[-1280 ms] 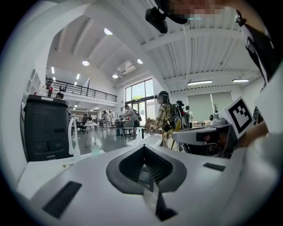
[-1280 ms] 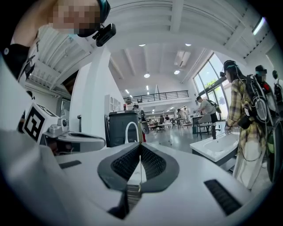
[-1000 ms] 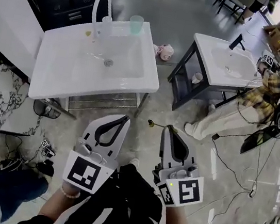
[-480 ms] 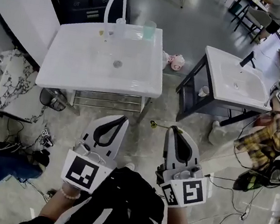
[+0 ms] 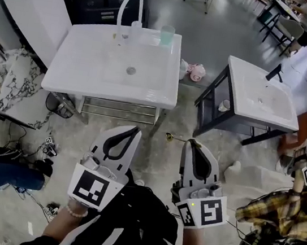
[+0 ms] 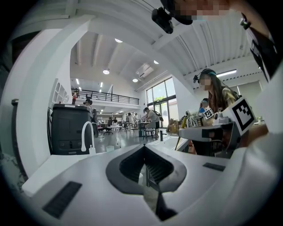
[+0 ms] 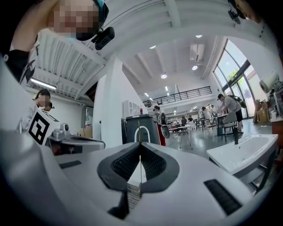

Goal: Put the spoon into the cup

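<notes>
While right tool (image 5: 191,143) is clamped on the thin gold metal spoon (image 5: 174,137), held crosswise, bowl poking left, the pale-green translucent cup (image 5: 166,34) stands well ahead on the rear rim of the white washbasin (image 5: 92,75); left tool (image 5: 138,129) closed, empty.

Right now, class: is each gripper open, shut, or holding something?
Left gripper: closed, nothing between its jaws.
Right gripper: closed on the thin handle of the spoon.
</notes>
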